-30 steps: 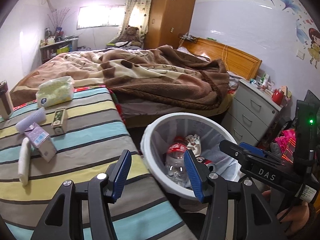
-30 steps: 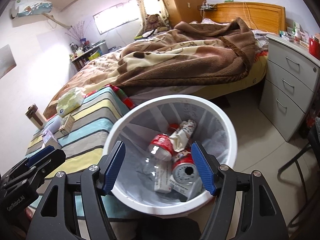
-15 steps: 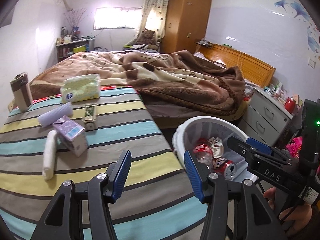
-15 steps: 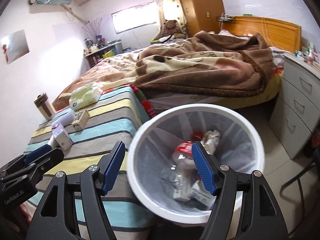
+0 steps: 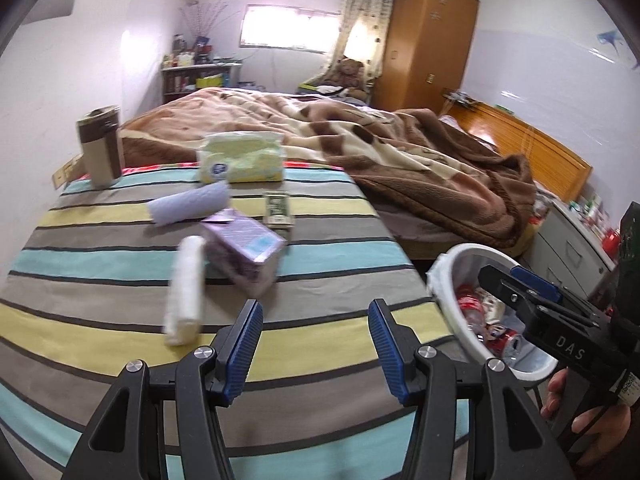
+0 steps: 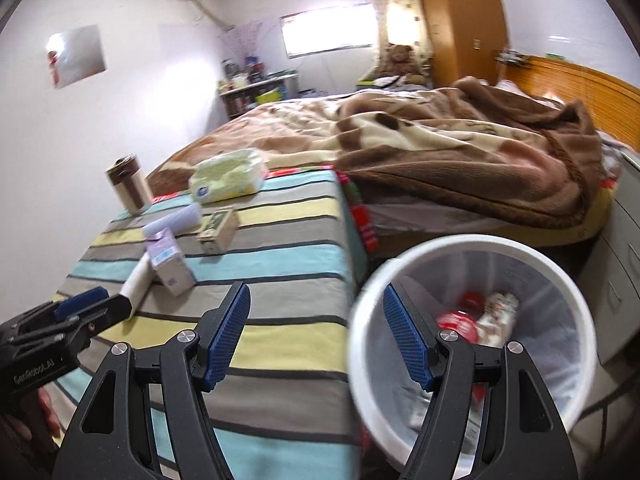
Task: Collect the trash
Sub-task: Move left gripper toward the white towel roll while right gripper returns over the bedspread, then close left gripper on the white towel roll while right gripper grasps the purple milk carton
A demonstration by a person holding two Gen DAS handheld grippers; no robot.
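Since both pairs of jaws stand apart with nothing between them, left gripper (image 5: pixel 314 346) and right gripper (image 6: pixel 314 336) look free for a pickup. Trash — white roll (image 5: pixel 185 288), purple box (image 5: pixel 244 250) — lies on the striped table (image 5: pixel 100 264); bin (image 6: pixel 360 312) just beside its edge, likely for short drops.

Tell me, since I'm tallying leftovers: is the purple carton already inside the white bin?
No, the purple carton lies on the striped table, left of the white bin.
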